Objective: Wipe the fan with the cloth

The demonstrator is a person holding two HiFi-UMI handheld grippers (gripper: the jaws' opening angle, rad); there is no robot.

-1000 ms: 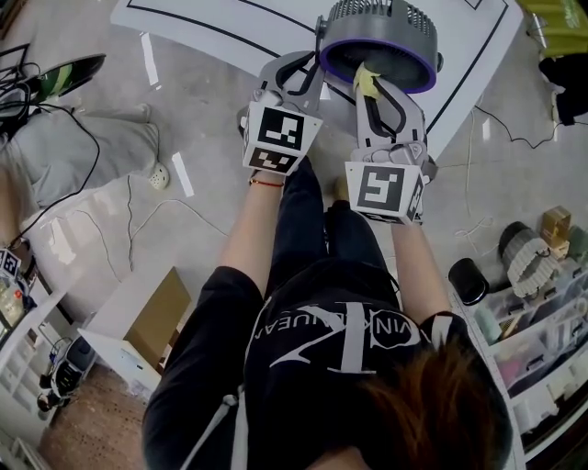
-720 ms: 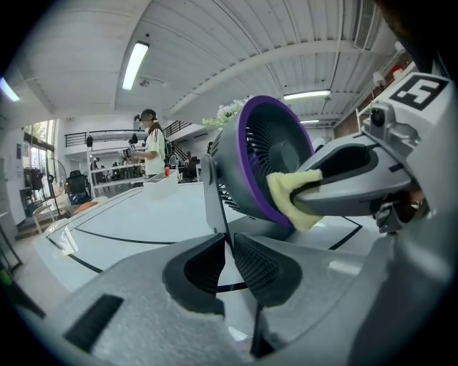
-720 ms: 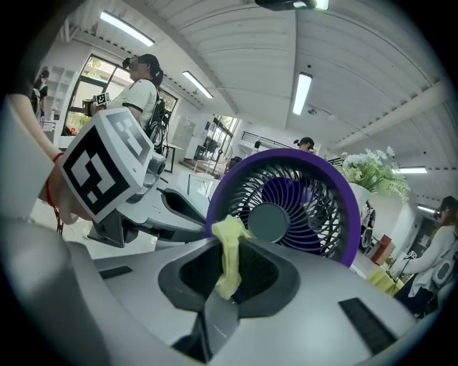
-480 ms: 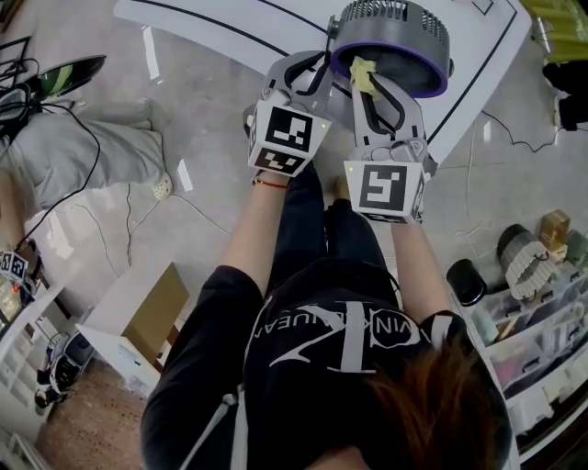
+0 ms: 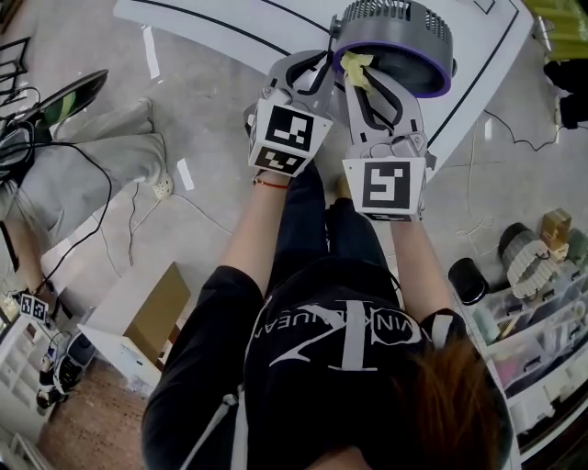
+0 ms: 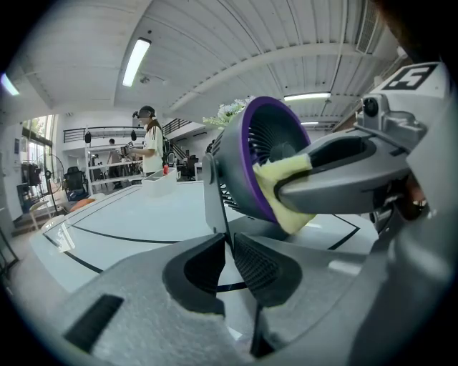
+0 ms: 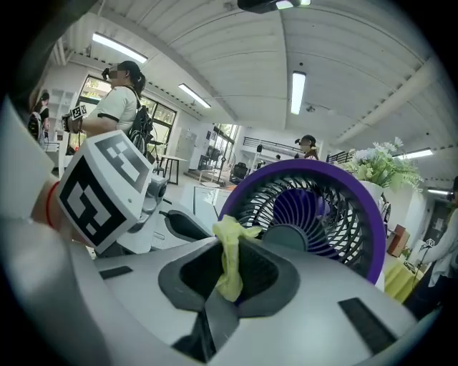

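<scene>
A grey fan (image 5: 395, 37) with a purple front ring stands on a white table (image 5: 230, 27). My left gripper (image 5: 315, 66) is shut on the fan's thin grey stand bracket (image 6: 215, 193), which runs between its jaws (image 6: 227, 246). My right gripper (image 5: 360, 73) is shut on a yellow cloth (image 5: 356, 64). It presses the cloth against the left part of the purple rim. In the right gripper view the cloth (image 7: 229, 257) sticks up between the jaws (image 7: 230, 251), in front of the fan grille (image 7: 315, 211). The left gripper view shows the cloth (image 6: 280, 191) on the ring.
The table bears black lines (image 6: 100, 239). On the floor lie grey fabric (image 5: 92, 161) and cables to the left, and a cardboard box (image 5: 156, 317) lower left. Shelves with small items (image 5: 537, 303) stand at the right. People stand in the background (image 6: 150, 143).
The right gripper has slid the cloth leftward along the purple rim. The left gripper has kept its hold on the stand.
</scene>
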